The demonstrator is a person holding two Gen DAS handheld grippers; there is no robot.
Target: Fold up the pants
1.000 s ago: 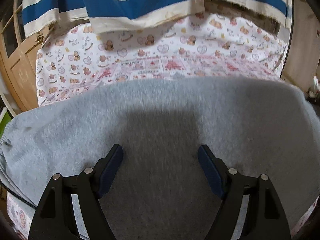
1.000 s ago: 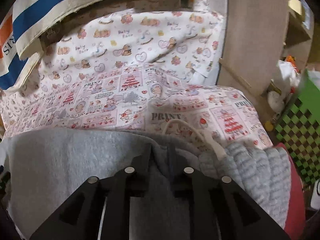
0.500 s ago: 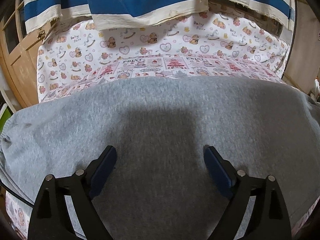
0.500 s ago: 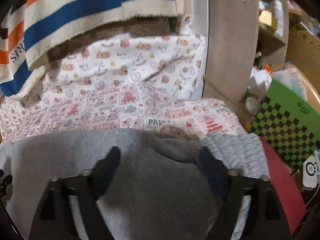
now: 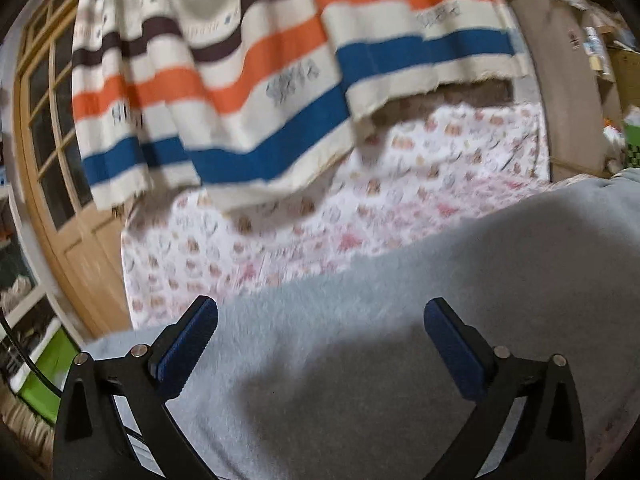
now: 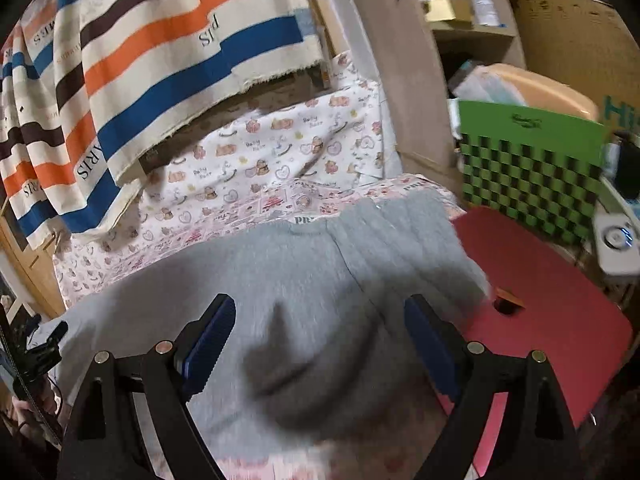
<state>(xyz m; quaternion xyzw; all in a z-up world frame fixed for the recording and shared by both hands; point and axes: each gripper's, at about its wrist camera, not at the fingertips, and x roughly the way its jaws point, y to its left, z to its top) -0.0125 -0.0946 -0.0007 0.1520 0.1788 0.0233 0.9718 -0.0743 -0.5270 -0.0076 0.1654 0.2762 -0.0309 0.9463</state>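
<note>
Since the grey pants (image 6: 304, 280) lie doubled lengthwise on the patterned sheet (image 6: 256, 168) with both the left claw (image 5: 320, 344) and right claw (image 6: 320, 340) spread wide and empty above them, crosswise folds probably remain.

Striped curtain (image 6: 168, 60), bear-print sheet (image 6: 272, 160), red mat (image 6: 560, 300), green checkered box (image 6: 528, 176).
</note>
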